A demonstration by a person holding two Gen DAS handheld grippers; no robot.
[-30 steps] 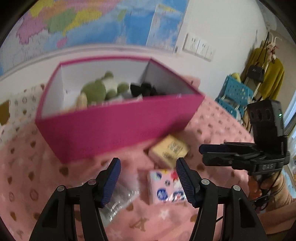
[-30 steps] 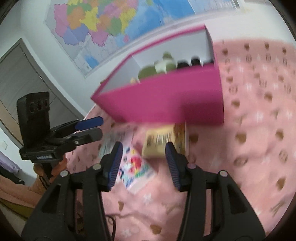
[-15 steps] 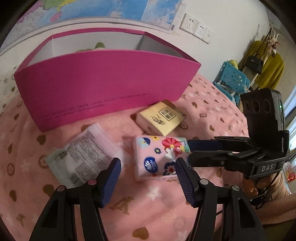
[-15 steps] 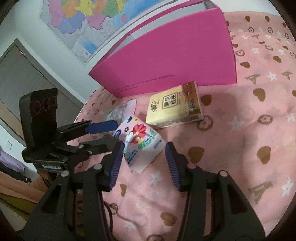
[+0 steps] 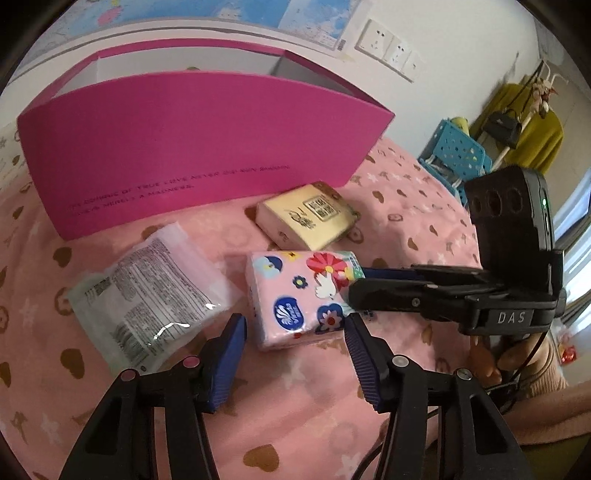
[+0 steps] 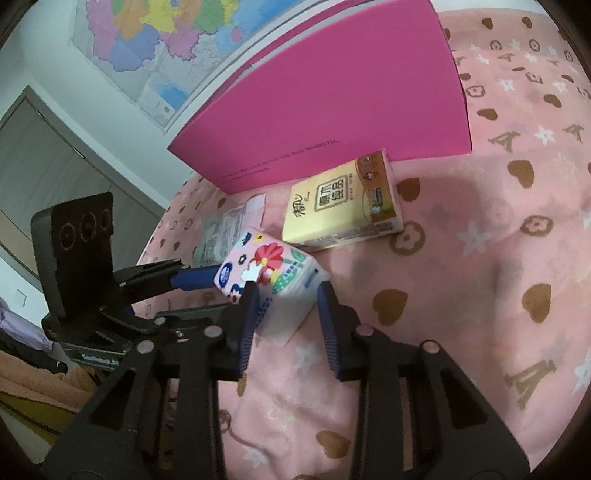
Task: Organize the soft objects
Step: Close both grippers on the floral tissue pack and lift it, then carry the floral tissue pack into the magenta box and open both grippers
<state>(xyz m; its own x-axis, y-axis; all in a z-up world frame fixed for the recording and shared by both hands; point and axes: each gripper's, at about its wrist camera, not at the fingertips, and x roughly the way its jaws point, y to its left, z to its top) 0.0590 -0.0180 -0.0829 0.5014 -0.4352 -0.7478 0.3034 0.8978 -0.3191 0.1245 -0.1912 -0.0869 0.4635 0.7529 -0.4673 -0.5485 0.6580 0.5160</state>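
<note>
A flowered pink tissue pack (image 5: 299,295) (image 6: 266,266) lies on the pink blanket (image 5: 406,206) in front of the magenta box (image 5: 192,147) (image 6: 332,96). My right gripper (image 6: 288,306) (image 5: 360,282) comes in from the right. Its jaws are closing and both pads touch the pack's near end. My left gripper (image 5: 293,332) is closing too. The pack's near edge sits between its fingertips, which do not press on it. A yellow tissue pack (image 5: 306,221) (image 6: 343,210) and a clear printed packet (image 5: 147,295) (image 6: 229,225) lie beside it.
The box's tall front wall hides what is inside it. A blue perforated stool (image 5: 458,155) and yellow garments on a rack (image 5: 528,136) stand beyond the bed's right side. A map (image 6: 155,33) hangs on the wall and a grey door (image 6: 55,158) stands at the left.
Both grippers sank toward the blanket, so the box's inside with its plush toys dropped out of sight. The right jaws narrowed around the flowered pack's end, and the left jaws narrowed slightly.
</note>
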